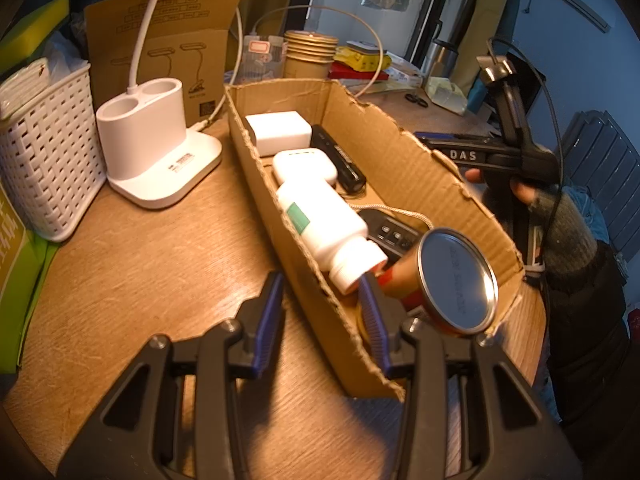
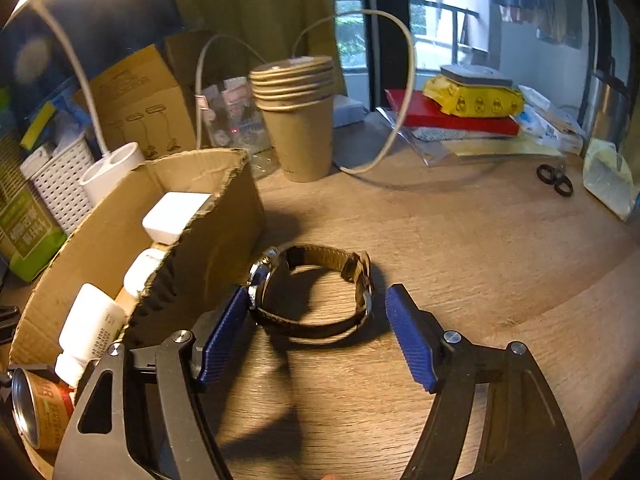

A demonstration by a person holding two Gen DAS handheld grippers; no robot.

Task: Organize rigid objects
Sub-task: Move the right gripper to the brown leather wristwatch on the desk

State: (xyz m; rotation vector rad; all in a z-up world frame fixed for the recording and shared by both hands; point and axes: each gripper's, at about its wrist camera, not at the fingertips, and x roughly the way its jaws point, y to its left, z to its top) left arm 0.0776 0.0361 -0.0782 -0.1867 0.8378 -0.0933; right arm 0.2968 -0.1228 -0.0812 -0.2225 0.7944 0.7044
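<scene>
A wristwatch [image 2: 316,288] with a brown strap lies on its side on the wooden table, just right of the torn cardboard box [image 2: 224,216]. My right gripper [image 2: 316,296] is open around the watch. Its left pad is at the watch case and its right pad stands clear of the buckle. In the box [image 1: 404,148] lie a white charger block [image 1: 278,132], a white earbud case [image 1: 304,164], a black stick [image 1: 340,156], a white bottle [image 1: 320,220], a black remote [image 1: 392,236] and a tin can [image 1: 456,284]. My left gripper [image 1: 320,284] straddles the box's near wall, jaws apart, gripping nothing.
A white lamp base [image 1: 156,140] and a white woven basket [image 1: 44,152] stand left of the box. Stacked paper cups [image 2: 296,120], loose cables, a red book [image 2: 440,116] under a yellow pack, and black scissors [image 2: 554,178] sit along the back. A gloved hand [image 1: 560,216] is beyond the box.
</scene>
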